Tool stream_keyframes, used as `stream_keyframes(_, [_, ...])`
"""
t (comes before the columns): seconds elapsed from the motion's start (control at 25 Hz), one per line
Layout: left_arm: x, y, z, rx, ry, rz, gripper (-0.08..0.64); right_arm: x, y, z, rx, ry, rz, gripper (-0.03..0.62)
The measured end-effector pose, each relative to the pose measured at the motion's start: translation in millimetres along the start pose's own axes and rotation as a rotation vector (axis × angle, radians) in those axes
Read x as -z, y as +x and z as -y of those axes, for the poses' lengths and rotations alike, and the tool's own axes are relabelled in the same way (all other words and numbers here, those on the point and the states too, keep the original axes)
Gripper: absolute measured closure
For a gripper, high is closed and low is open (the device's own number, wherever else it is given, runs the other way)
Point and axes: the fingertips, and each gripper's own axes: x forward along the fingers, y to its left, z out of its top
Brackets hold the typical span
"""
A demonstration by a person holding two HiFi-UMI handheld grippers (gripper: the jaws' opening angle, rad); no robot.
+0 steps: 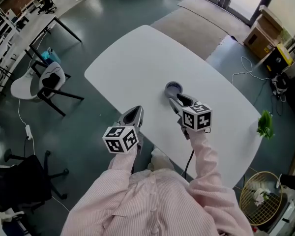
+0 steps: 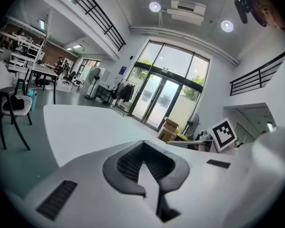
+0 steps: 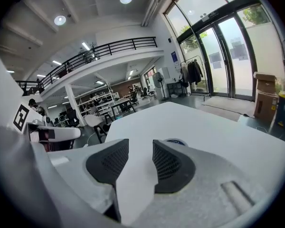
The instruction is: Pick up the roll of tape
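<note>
One roll of tape (image 1: 173, 88) lies on the single white table (image 1: 137, 58), just beyond the tips of the right gripper (image 1: 179, 100), whose jaws stand apart and empty. Of the two grippers, the left gripper (image 1: 135, 113) is clenched on nothing, well apart from the tape.

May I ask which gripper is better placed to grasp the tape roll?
Right. The right gripper, jaws apart, points at the nearby roll of tape; the left gripper is shut, farther off.

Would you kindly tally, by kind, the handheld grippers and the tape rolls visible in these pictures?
Handheld two-jaw grippers with marker cubes: 2 (left gripper, right gripper)
Blue-grey round roll of tape: 1
Total: 3
</note>
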Motion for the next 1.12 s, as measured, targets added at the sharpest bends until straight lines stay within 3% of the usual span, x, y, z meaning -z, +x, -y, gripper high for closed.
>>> stream_keyframes(0.68, [28.2, 87.7, -31.0, -0.062, -0.087, -0.148, 0.56, 38.6, 82.9, 42.2, -0.082, -0.143, -0.36, 0.442])
stream_keyframes(1.12, [45.3, 106.9, -42.7, -0.056, -0.136, -0.195, 0.56, 67.6, 104.7, 49.6, -0.029, -0.296, -0.614, 0.462])
